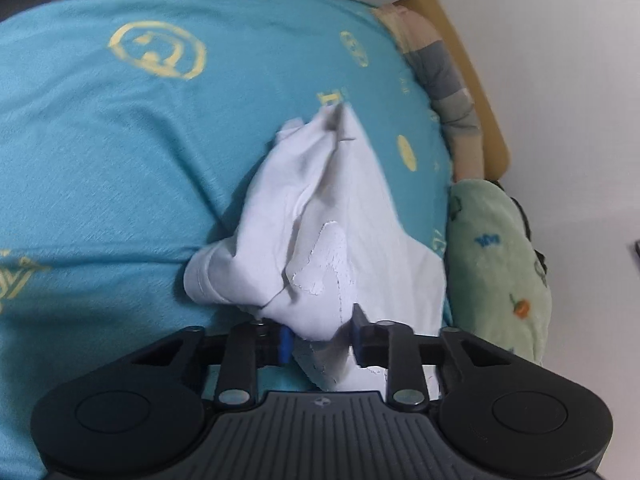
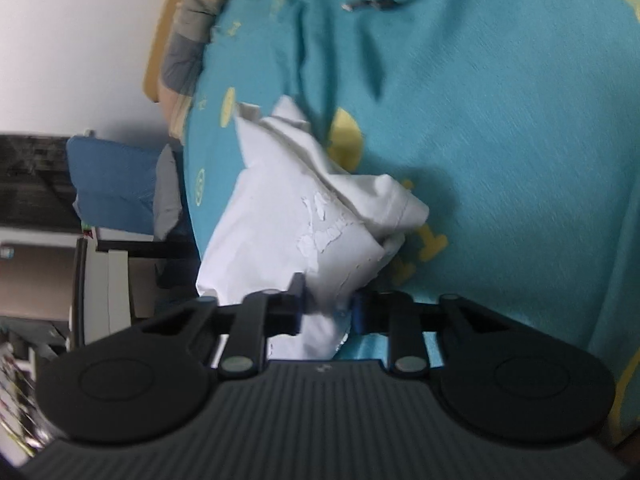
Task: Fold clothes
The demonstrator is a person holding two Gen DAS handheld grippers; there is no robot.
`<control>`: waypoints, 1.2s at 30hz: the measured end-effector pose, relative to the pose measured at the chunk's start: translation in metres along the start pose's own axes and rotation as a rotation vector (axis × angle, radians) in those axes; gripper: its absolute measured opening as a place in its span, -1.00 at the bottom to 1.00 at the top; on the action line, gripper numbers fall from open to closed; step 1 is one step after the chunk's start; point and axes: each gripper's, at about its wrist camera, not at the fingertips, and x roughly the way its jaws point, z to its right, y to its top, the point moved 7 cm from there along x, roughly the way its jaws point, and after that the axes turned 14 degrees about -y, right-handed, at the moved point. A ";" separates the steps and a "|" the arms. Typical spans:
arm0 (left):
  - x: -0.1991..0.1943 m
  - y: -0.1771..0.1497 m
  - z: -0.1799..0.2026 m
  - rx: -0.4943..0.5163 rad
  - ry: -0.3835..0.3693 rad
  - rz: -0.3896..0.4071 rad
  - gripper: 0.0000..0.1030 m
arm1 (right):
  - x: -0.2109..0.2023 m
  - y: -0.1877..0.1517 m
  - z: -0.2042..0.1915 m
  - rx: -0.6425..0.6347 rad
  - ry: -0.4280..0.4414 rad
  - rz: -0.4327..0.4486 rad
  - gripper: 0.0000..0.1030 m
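A: Left gripper (image 1: 322,338), nearest the lens: fingers set a little apart with white cloth bunched between them, so it looks clamped on the white garment (image 1: 316,216). Right gripper (image 2: 326,306) the same, pinching another edge of that garment.

B: Where does the garment sit?

A: Crumpled, partly raised off the teal bedspread (image 1: 120,152), near the bed's edge. A cracked white print (image 2: 324,224) shows on one face.

B: How to handle it well?

A: My judgement: keep both pinches on single layers, draw the two held points apart until the cloth hangs or lies flat, then lay it down smooth before any crease. Bunched folds trapped now would spoil the fold.

B: Beyond that?

A: Green plush blanket (image 1: 496,256) just beside the bedspread, striped pillow (image 1: 444,76) farther on.

B: Unclear?

A: Which garment it is, which edges are held, how many layers each gripper holds. Motion blur softens the far bed; a small dark thing lying on it is unreadable.
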 end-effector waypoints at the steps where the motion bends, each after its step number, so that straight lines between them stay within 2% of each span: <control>1: -0.003 -0.001 0.007 0.029 -0.004 -0.001 -0.62 | -0.006 -0.001 -0.006 -0.025 0.010 0.023 -0.62; 5: -0.022 0.000 0.046 0.051 -0.093 0.001 -0.67 | -0.046 0.005 -0.029 -0.080 0.066 0.086 -0.65; 10: -0.038 -0.019 0.120 0.043 -0.173 -0.047 -0.68 | -0.127 0.023 -0.035 -0.080 0.150 0.167 -0.65; 13: -0.028 -0.042 0.167 -0.001 -0.213 -0.104 -0.68 | -0.179 0.059 -0.029 -0.080 0.153 0.243 -0.65; 17: 0.010 -0.077 0.248 0.072 -0.258 -0.176 -0.68 | -0.248 0.111 -0.019 -0.082 0.150 0.349 -0.65; 21: 0.069 -0.114 0.346 0.123 -0.337 -0.248 -0.68 | -0.319 0.163 -0.009 -0.084 0.146 0.455 -0.65; 24: 0.111 -0.145 0.435 0.167 -0.462 -0.304 -0.68 | -0.384 0.214 -0.008 -0.094 0.136 0.567 -0.65; 28: 0.163 -0.194 0.534 0.230 -0.646 -0.346 -0.67 | -0.479 0.276 -0.014 -0.159 0.105 0.805 -0.65; 30: 0.188 -0.227 0.558 0.275 -0.673 -0.360 -0.67 | -0.501 0.294 -0.001 -0.153 0.070 0.884 -0.64; 32: 0.218 -0.262 0.563 0.327 -0.673 -0.389 -0.67 | -0.519 0.310 0.015 -0.139 0.031 0.954 -0.64; 34: 0.244 -0.296 0.543 0.380 -0.642 -0.435 -0.67 | -0.513 0.316 0.046 -0.113 -0.048 0.973 -0.64; 36: 0.267 -0.330 0.515 0.445 -0.599 -0.488 -0.67 | -0.492 0.310 0.088 -0.095 -0.154 0.936 -0.64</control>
